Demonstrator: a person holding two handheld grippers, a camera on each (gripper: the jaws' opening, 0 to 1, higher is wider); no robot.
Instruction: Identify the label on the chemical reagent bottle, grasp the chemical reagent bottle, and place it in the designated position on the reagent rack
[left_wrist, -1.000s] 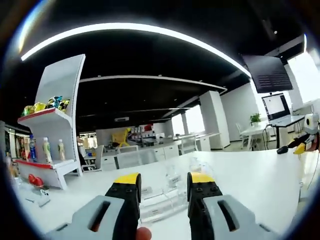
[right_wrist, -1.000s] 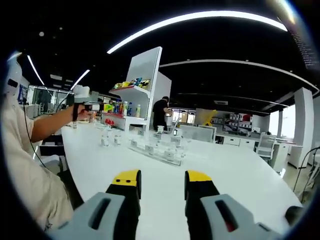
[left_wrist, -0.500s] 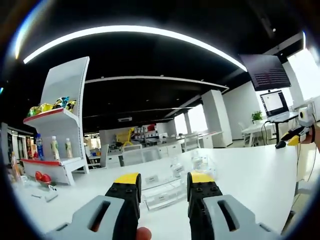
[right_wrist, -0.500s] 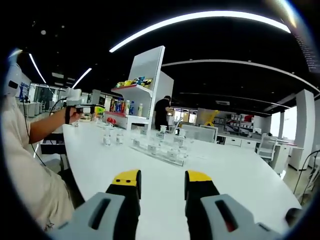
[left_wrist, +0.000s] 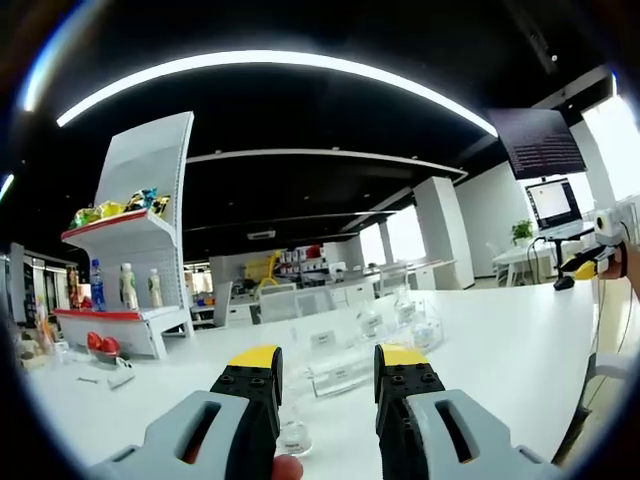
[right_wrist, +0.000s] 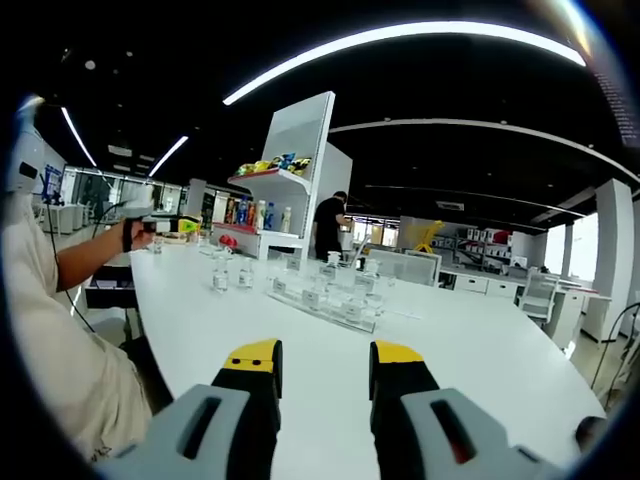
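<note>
Your left gripper (left_wrist: 328, 375) hangs low over the white table (left_wrist: 500, 340) with its jaws parted and nothing between them. Past its yellow tips stands the clear rack (left_wrist: 345, 365), its front carrying small white labels and a few clear bottles (left_wrist: 405, 310) standing on it toward its far end. Another small bottle (left_wrist: 293, 435) stands on the table just inside your left jaw, near the rack's close end. To the far left is a white display shelf (left_wrist: 130, 250) with drinks and snack bags on it. At the right edge your right gripper (left_wrist: 590, 262) shows, well apart from the rack.

Your right gripper (right_wrist: 322, 375) is also open and empty above the table (right_wrist: 480, 350). Ahead of it the rack (right_wrist: 325, 300) lies across the table with bottles (right_wrist: 330, 268) on it, and two loose bottles (right_wrist: 230, 278) stand just left of it. Your left gripper (right_wrist: 165, 226) reaches in from the left, beyond those two bottles. A person in black (right_wrist: 327, 228) stands behind the shelf (right_wrist: 290, 170).
</note>
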